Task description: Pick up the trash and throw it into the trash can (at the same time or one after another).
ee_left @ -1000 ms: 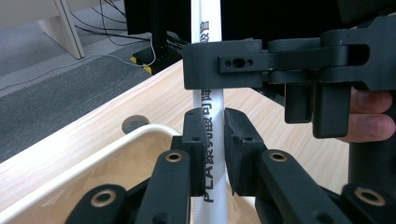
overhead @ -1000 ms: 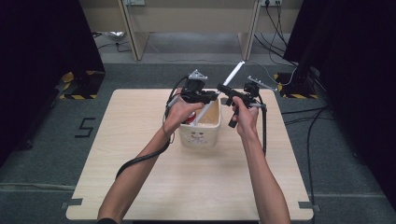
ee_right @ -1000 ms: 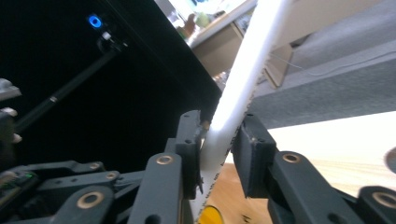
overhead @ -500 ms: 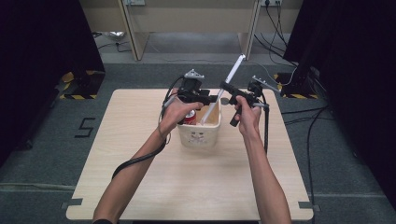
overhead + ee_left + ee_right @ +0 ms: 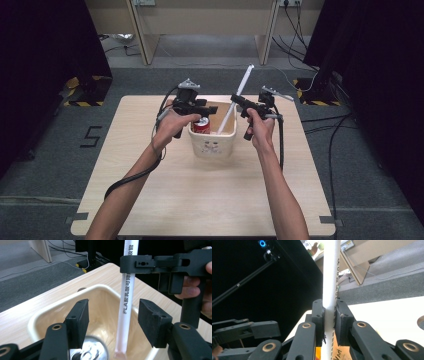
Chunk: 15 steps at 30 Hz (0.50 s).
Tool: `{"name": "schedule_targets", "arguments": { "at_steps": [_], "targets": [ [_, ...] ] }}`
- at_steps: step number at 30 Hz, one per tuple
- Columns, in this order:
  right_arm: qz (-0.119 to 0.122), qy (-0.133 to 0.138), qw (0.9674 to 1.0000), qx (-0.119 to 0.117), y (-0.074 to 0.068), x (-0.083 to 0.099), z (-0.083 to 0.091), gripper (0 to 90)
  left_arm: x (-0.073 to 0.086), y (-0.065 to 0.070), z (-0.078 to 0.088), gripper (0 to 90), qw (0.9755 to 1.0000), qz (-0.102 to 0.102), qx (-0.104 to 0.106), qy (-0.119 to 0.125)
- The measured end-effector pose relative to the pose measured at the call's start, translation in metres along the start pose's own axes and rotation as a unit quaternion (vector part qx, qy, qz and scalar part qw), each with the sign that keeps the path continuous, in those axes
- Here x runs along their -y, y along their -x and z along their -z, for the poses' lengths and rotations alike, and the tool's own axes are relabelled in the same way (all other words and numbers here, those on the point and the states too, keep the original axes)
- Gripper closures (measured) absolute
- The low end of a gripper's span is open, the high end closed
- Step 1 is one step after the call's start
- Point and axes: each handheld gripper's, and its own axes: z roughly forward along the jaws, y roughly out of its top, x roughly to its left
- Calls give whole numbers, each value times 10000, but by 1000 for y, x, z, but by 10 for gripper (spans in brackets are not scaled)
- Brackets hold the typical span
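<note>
Currently the right gripper (image 5: 329, 320) is clamped on a long white paper-wrapped straw (image 5: 331, 277), both jaws pressed flat against its sides. Its long axis runs steeply, tilted: the upper end rises above and beyond that gripper, and the lower end reaches down into the cream bin (image 5: 214, 146) directly beneath the jaws, resting at or near its floor. Printed lettering runs lengthwise along the wrapper.

Just across the bin, the left gripper (image 5: 113, 320) hangs with its jaws spread apart and nothing between the pads. From its own view the straw (image 5: 127, 302) stands in the gap ahead of the jaws, nearer the right-hand pad, touching neither. A red drinks can (image 5: 201, 125) sits upright inside the bin directly under the left gripper, beside the straw's lower end.

Judged from this arrangement, the right hand controls the straw; the left gripper is the nearer free tool. Any handover or wrapper pull would act along the straw's steep axis, with the can close enough to obstruct a low grasp.

The bin stands on a pale wooden table (image 5: 165, 200).
</note>
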Motion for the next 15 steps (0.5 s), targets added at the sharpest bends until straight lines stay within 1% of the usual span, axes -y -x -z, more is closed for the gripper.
{"name": "schedule_targets", "arguments": {
  "at_steps": [3, 5, 7, 9, 10, 11, 12, 13, 14, 15],
  "targets": [
    [-1, -88, 10000, 14, 0, 5, -3, 793, 8, -5, 7, 413, 10000, 35, -25, 2],
    [75, -145, 9999, 53, 0, 7, -5, 782, 12, -9, 10, 409, 10000, 49, -28, -19],
    [146, -209, 9996, 75, -1, 8, -7, 752, 16, -12, 12, 404, 10000, 82, -25, -42],
    [111, -365, 9993, 44, -1, 9, -9, 667, 20, -14, 14, 401, 9999, 100, -40, -57],
    [89, -448, 9989, 76, 0, 9, -10, 573, 22, -15, 15, 398, 9999, 112, -43, -66],
    [52, -530, 9985, 104, 1, 8, -10, 501, 23, -16, 15, 397, 9999, 132, -50, -61],
    [18, -572, 9983, 111, 3, 8, -10, 448, 25, -17, 16, 396, 9999, 132, -62, -75],
    [-4, -596, 9981, 128, 4, 7, -8, 401, 26, -18, 17, 394, 9999, 131, -80, -63],
    [28, -602, 9980, 166, 4, 6, -6, 359, 28, -19, 18, 392, 9999, 114, -78, -50],
    [66, -602, 9980, 190, 5, 5, -3, 345, 30, -21, 19, 391, 9999, 123, -78, -55]
  ]
}}
